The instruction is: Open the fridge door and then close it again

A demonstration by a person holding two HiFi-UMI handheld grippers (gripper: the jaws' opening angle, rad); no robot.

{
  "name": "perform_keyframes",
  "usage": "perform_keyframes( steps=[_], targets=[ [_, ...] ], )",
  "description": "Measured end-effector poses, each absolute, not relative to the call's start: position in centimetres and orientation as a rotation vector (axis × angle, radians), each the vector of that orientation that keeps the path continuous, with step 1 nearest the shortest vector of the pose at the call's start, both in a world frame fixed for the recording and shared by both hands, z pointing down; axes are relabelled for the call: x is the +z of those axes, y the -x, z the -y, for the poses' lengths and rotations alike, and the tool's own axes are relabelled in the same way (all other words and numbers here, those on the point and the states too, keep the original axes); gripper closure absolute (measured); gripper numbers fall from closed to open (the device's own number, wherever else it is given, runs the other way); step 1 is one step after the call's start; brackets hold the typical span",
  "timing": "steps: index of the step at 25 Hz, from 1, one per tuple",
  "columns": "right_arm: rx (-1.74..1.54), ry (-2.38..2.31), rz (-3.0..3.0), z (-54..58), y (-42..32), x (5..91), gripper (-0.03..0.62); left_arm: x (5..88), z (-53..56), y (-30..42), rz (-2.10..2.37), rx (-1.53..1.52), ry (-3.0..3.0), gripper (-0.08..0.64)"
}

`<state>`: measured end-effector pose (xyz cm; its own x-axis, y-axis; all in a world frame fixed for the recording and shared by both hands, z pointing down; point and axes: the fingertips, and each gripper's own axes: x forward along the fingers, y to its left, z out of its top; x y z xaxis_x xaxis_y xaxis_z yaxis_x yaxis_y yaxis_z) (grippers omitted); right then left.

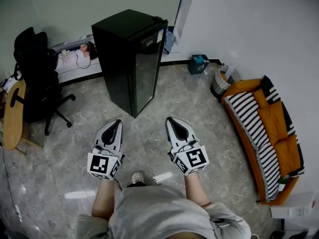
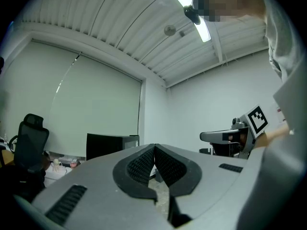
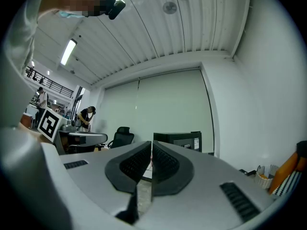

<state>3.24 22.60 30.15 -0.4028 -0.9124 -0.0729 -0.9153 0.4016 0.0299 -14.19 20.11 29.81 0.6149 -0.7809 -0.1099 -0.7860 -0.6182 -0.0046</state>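
Plainly, the fridge [image 1: 119, 59] stands closed in the upper middle of the head view, straight beyond both tools. Its tall door faces lower right, so the right gripper [image 1: 172, 120] looks better placed than the left gripper [image 1: 117, 123]. Both grippers have their jaws pressed together on nothing.

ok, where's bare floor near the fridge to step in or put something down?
Widest bare patch: grey tiled floor between the black glass-door fridge and the orange striped sofa. Also bare in front of the fridge's near corner. Crowded: left, round the black office chair and wooden board; back corner, with the teal box and basket.
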Motion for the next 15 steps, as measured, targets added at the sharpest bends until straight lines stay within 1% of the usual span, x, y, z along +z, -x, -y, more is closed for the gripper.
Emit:
perform_keyframes(
  steps=[15],
  targets=[
    [0.083, 1.748, -2.534, -17.6, -0.4, 31.1, 0.569, 31.1, -14.2, 17.0, -1.277, 0.148, 2.819, 0.545]
  ],
)
